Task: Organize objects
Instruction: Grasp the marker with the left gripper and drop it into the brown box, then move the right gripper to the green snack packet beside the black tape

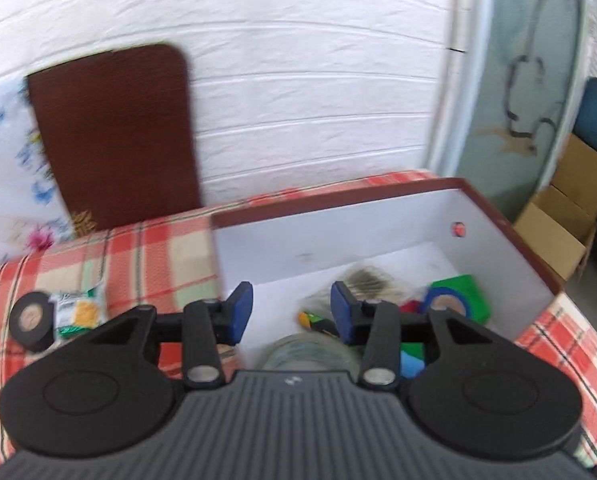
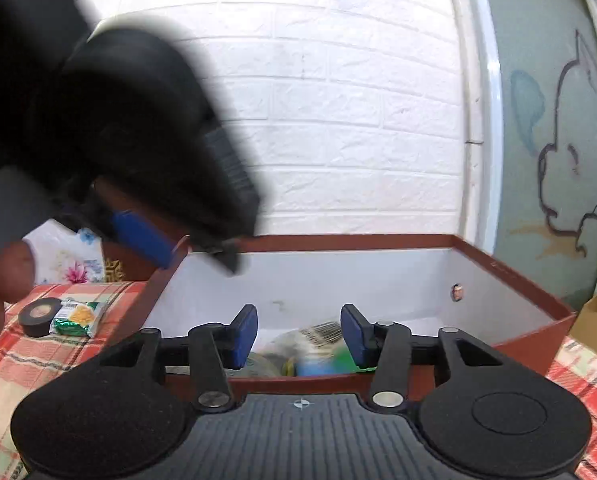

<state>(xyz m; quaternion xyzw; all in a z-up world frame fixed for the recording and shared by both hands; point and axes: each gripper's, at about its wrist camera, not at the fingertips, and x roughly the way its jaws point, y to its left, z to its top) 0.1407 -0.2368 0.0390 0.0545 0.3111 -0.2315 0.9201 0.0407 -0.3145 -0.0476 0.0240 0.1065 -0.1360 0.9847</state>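
Observation:
A brown-rimmed white box [image 1: 382, 216] [image 2: 510, 276] stands on the checked cloth and holds several things: a blue tape roll [image 1: 446, 304], a green block [image 1: 468, 286], a clear round lid [image 1: 310, 354] and a dark patterned packet [image 1: 368, 280]. My left gripper [image 1: 292, 312] hovers over the box, open and empty. My right gripper [image 2: 298, 334] is at the box's near wall, also open and empty. The left gripper's blue fingertip [image 2: 142, 236] shows above the box's left corner in the right wrist view. A black tape roll [image 1: 30, 320] [image 2: 40, 316] and a green snack packet [image 1: 80, 312] [image 2: 78, 318] lie left of the box.
A brown board [image 1: 114, 136] leans on the white brick wall behind the table. A floral cloth [image 1: 6, 160] is at far left. Cardboard boxes [image 1: 562, 220] stand to the right by a glass door [image 1: 530, 80]. A hand [image 2: 2, 280] shows at the left edge.

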